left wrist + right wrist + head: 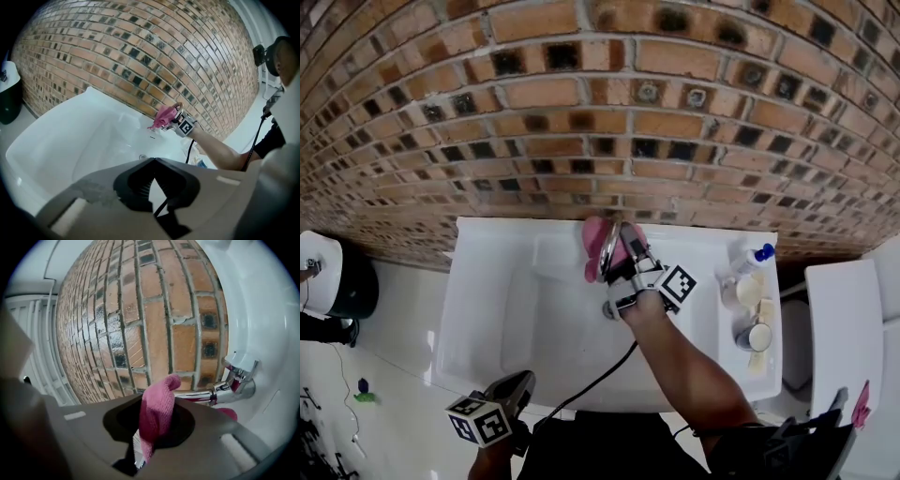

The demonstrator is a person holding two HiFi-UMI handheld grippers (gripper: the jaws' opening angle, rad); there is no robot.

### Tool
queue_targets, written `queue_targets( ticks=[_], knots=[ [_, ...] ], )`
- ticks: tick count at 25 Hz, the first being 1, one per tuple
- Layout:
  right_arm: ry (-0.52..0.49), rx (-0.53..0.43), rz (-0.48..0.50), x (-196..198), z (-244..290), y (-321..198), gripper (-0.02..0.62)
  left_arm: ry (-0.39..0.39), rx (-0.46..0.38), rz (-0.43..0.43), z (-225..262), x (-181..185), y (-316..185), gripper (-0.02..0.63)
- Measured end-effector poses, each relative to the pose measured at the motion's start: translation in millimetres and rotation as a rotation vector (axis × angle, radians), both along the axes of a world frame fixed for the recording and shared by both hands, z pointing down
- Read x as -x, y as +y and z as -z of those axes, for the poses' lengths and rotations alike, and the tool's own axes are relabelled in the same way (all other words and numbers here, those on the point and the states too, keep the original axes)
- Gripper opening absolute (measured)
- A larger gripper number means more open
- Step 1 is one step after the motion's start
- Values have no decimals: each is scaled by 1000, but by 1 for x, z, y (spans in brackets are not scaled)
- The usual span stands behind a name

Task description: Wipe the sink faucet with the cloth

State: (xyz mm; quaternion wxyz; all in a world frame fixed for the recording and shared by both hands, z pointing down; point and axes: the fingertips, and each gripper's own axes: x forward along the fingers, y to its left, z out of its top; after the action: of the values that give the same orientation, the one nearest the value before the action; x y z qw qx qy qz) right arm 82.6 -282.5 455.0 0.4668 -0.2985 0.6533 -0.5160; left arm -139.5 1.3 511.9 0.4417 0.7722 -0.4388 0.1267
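Right gripper view: right gripper (155, 400) tight on pink cloth (158, 416) at faucet (206, 393); left gripper (152, 160) closed, empty.

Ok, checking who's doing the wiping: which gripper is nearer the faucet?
Right. The right gripper, shut on the pink cloth, is against the faucet at the sink's back; the left gripper hangs by the sink's front rim, well apart from it.

We face a wall (600, 112) of red and dark bricks, which fills the upper head view. At lower left lies a pale, glossy floor (394, 323), where a black bin (352, 281) with a white lid stands against the wall. At right stands a white fixture (844, 328) that we cannot identify.
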Motion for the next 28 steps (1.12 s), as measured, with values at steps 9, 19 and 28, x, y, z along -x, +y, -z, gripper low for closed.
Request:
queue_targets(
  ticks=[9,19,28],
  knots=[
    [-64,-171,107,2,24,18,44,29,-6,-7,-2,-7,14,5],
    [-143,-397,299,18,32,59,44,20,-1,-8,-4,-2,33,5],
    [-103,-353,356,22,21,80,43,52,-21,-41,-3,-7,36,5]
  ],
)
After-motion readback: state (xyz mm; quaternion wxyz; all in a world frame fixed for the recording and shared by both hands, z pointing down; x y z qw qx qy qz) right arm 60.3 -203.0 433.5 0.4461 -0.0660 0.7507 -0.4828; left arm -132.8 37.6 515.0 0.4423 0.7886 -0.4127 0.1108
